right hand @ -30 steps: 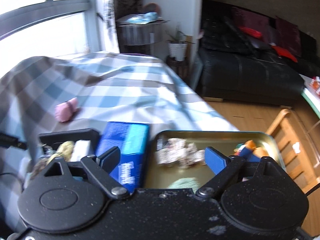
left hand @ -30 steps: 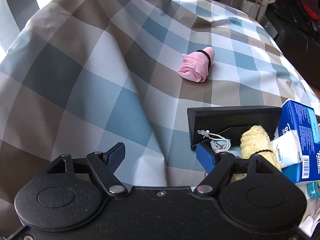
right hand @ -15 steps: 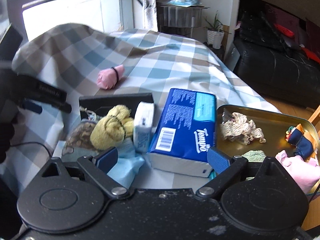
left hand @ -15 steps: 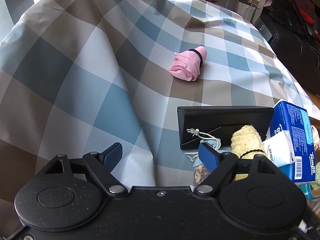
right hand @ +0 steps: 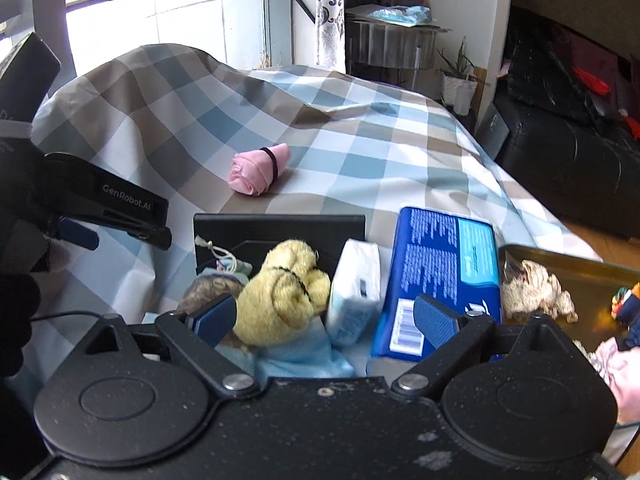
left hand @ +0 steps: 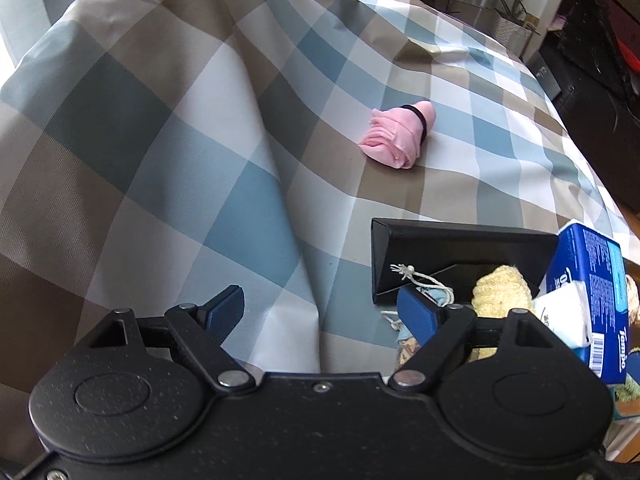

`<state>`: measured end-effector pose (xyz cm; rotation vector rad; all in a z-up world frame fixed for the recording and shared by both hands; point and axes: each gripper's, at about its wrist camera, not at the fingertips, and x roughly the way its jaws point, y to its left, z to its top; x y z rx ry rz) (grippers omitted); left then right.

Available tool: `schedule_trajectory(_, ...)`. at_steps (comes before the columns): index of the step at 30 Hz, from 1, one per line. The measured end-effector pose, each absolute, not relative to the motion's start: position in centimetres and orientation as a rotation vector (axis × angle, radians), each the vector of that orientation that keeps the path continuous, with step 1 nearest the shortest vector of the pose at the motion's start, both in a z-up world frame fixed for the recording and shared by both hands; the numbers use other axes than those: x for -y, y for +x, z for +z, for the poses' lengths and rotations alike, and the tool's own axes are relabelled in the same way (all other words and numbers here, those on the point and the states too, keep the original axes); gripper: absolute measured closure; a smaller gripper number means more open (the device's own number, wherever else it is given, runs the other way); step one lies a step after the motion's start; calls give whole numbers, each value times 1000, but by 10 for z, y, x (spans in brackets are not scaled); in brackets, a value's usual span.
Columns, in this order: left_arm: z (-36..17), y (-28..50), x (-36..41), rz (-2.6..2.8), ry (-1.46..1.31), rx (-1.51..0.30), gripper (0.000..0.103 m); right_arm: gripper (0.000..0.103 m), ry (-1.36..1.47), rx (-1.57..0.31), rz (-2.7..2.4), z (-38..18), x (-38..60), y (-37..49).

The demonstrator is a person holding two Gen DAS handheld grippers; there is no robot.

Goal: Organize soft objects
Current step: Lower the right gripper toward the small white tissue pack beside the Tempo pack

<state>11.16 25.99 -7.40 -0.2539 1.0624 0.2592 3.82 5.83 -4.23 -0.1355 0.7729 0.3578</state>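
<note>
Hovering at the far left of the right wrist view, the left gripper point(right hand: 76, 236) pointed down at the checked cloth point(left hand: 180, 128); its jaws had just been opening and stood spread with only cloth between them. A rolled pink cloth point(left hand: 396, 136), bound by a dark band, lay alone further back on the checks, well apart from everything else. Nearer, a black box point(right hand: 280, 228) stood open, with a small drawstring pouch point(left hand: 424, 284) against its left wall. A rolled yellow towel point(right hand: 288, 292) (also banded) sat in front of it, touching a white tissue packet point(right hand: 354, 288) on its right. Beside that leaned a blue tissue pack point(right hand: 444, 276). The right gripper point(right hand: 326, 316) hung over this pile, jaws spread and pinching nothing. At the right edge a metal tray point(right hand: 592, 272) held a beige crocheted piece point(right hand: 536, 288) and some pink fabric point(right hand: 620, 364).
</note>
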Motion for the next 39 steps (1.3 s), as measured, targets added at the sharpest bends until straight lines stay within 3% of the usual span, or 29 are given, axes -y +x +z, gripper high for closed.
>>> schedule_trajectory(10, -75, 113, -259, 263, -255, -1049, 19, 7, -47, -718, 415, -38, -62, 84)
schedule_trajectory(16, -78, 114, -262, 275, -267, -1060, 19, 7, -14, -810, 500, -52, -71, 100)
schedule_trajectory(26, -80, 115, -262, 276, -268, -1071, 19, 0, -72, -900, 567, -64, -69, 43)
schedule_trajectory(31, -80, 114, -262, 270, -268, -1070, 19, 11, 92, -1123, 576, -88, -53, 31)
schedule_trajectory(34, -80, 114, -262, 268, -270, -1071, 19, 11, 56, -1068, 547, -81, -49, 17)
schedule_trajectory(39, -79, 114, -258, 256, -260, -1074, 19, 11, -108, -821, 455, -50, -50, 7)
